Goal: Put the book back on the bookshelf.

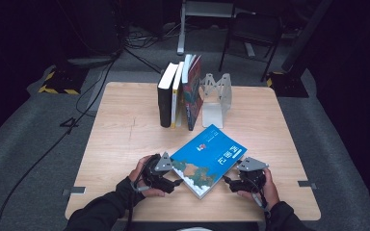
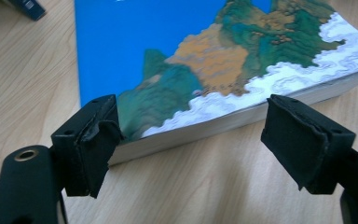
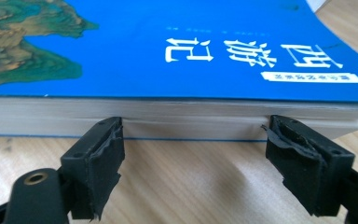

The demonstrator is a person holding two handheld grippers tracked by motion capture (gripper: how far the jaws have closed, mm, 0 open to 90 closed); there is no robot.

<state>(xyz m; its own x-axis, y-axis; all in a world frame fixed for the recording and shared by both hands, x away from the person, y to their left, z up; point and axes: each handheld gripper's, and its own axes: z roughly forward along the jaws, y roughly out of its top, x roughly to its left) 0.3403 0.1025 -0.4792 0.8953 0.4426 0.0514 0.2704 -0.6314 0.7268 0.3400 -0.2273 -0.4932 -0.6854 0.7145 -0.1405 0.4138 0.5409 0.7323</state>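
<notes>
At about eight o'clock on the wooden table [image 1: 125, 120] we see the left gripper [image 1: 177, 182]. Its jaws stand wide apart and hold nothing; in the left gripper view they flank the near corner of the blue book [image 2: 177, 56], with the left pad [image 2: 95, 140] just against the page edge and the other clear of it. The blue book [image 1: 208, 159] lies flat at about six o'clock, cover up and turned at an angle, between our two hands. At twelve o'clock a row of upright books [image 1: 178, 91] leans beside a metal bookend [image 1: 217, 96]. At about four o'clock the right gripper [image 1: 226, 181] faces the book's page edge [image 3: 168, 119], jaws spread wide and empty, both pads close to the pages but not gripping them.
</notes>
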